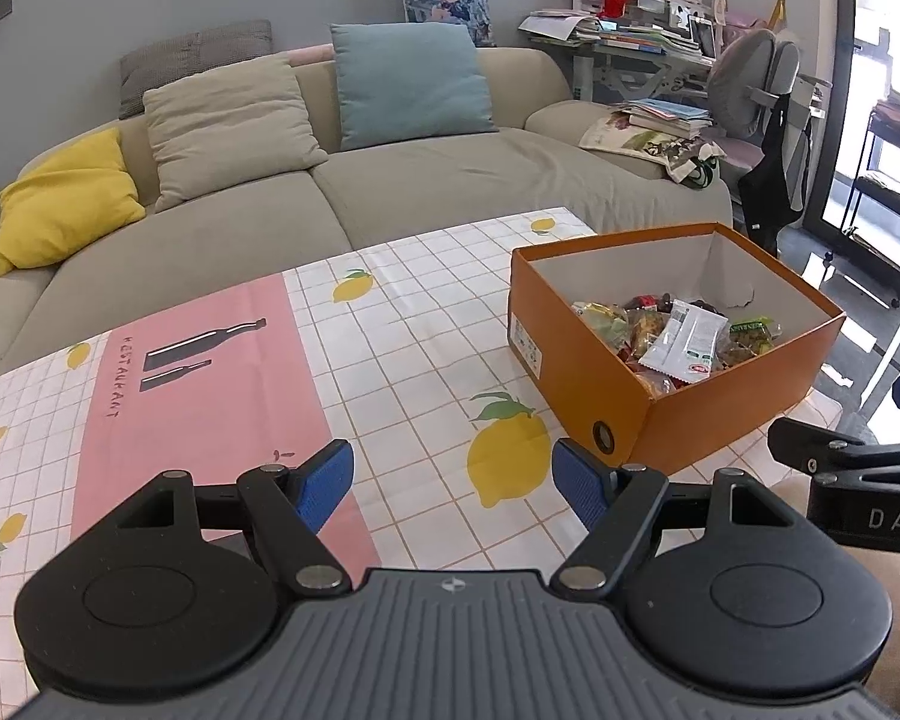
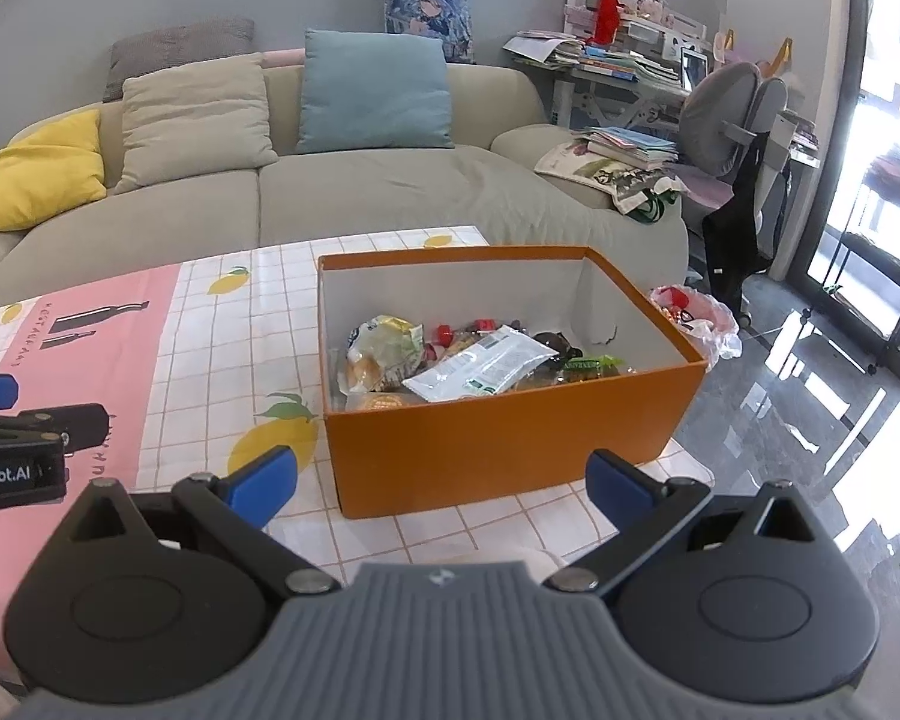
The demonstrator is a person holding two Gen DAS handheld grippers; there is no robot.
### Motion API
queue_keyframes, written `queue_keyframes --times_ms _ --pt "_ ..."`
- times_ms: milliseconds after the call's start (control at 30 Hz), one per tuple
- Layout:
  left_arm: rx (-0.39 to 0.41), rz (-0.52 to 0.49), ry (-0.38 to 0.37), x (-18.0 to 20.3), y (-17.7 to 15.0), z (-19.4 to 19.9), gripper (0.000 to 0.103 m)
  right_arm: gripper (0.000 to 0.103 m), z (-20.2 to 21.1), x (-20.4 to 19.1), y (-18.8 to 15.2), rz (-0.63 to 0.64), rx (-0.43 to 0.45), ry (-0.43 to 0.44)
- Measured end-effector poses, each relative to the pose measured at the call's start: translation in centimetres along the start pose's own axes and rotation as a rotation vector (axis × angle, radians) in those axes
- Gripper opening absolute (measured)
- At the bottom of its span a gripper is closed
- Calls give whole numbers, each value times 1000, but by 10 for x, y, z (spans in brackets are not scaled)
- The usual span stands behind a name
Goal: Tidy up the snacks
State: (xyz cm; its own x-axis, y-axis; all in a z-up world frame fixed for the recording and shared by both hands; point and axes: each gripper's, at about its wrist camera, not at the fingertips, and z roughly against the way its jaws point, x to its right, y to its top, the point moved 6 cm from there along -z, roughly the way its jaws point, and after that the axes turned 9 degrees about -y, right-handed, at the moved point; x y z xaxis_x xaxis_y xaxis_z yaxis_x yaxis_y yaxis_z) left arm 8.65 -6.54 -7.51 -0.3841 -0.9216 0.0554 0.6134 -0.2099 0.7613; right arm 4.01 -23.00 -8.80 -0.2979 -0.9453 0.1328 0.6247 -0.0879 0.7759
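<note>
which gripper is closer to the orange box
Right. The right gripper sits open directly in front of the orange box; the left gripper hovers open over the tablecloth, off to the box's left.

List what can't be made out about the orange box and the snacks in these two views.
- Snacks at the bottom of the pile: covered by the white packet, both views.
- Near inside corner of the orange box: hidden behind its own front wall, left wrist view.
- Packet print: too small to read.
- Contents of the pink bag: partly behind the box, right wrist view.
</note>
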Motion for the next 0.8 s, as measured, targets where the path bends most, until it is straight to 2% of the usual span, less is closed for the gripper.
queue_keyframes --times_ms 800 --pt "3 6 6 0 0 4 88 100 6 -5 2 17 16 35"
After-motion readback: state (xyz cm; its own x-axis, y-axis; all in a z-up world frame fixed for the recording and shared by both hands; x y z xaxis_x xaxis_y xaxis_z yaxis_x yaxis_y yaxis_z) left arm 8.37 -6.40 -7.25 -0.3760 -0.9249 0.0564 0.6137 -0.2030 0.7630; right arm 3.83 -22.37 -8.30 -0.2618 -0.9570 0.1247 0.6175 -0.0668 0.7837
